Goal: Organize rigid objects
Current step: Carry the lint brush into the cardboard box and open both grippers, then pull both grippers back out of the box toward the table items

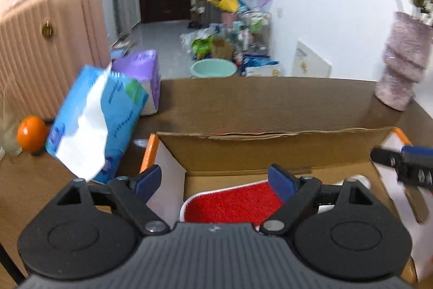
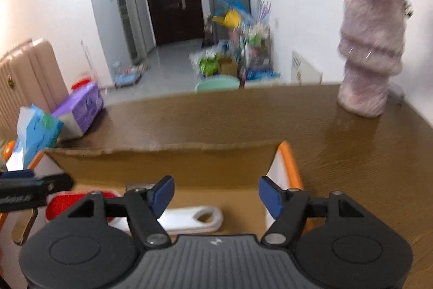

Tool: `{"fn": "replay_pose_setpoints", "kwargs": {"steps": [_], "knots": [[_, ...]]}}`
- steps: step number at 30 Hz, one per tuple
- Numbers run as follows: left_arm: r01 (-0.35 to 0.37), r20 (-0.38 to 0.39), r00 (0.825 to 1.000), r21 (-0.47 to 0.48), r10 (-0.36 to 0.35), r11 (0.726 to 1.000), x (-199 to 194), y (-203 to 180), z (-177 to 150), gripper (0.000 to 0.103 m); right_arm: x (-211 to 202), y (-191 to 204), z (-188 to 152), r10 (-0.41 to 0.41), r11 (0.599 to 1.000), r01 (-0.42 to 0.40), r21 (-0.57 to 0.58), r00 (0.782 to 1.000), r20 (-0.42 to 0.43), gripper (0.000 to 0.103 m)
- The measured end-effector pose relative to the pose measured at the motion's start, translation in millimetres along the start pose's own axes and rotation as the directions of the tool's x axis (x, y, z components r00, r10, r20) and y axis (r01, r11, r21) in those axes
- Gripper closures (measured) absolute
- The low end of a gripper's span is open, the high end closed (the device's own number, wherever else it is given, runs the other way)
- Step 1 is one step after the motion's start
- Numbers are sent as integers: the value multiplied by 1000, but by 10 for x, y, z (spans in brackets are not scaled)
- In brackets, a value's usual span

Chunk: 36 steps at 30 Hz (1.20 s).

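Note:
An open cardboard box (image 1: 270, 151) with orange-edged flaps stands on the brown table; it also shows in the right wrist view (image 2: 189, 164). Inside lies a red-and-white lint brush (image 1: 232, 205), whose white handle (image 2: 200, 218) and red pad (image 2: 58, 203) show in the right wrist view. My left gripper (image 1: 215, 180) is open and empty above the box, over the brush. My right gripper (image 2: 215, 192) is open and empty above the box's right half. Each gripper's fingers show at the other view's edge: the right one (image 1: 403, 161), the left one (image 2: 32, 187).
A blue tissue pack (image 1: 94, 123) leans left of the box, beside a purple pack (image 1: 143, 72) and an orange (image 1: 31, 133). A pink fuzzy vase (image 2: 370, 56) with flowers stands at the table's far right. A pink suitcase (image 1: 46, 45) stands at left. Floor clutter lies beyond.

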<state>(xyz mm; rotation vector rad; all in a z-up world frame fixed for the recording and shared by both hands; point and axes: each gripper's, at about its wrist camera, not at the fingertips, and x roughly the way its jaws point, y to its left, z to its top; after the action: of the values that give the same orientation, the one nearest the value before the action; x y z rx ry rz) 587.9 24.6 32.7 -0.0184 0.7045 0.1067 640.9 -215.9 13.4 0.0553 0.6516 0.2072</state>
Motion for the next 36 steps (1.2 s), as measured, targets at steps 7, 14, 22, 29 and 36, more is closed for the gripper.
{"fn": "replay_pose_setpoints", "kwargs": {"steps": [7,14,22,29,36], "knots": [[23,104,994,89,-32,996,-879,44,106,2,-753,24,158,4,999,-2,-48,999,40,17],[3,158,987,79,-15,997,-1553,202,-153,0,-1573,71,-28,8,995,3,-96,993,117,11],[-38,370,929,72,9,997,-2086,260,-771,0,-2133,199,-602,39,987,8,-159,955,294,4],[14,434,900,63,-40,998,-2272,295,-1176,0,-2466,419,-1034,47,972,65,-225,886,461,0],[30,442,896,49,-49,998,-2372,338,-1329,0,-2542,494,-1179,57,974,49,-220,891,450,0]]}}
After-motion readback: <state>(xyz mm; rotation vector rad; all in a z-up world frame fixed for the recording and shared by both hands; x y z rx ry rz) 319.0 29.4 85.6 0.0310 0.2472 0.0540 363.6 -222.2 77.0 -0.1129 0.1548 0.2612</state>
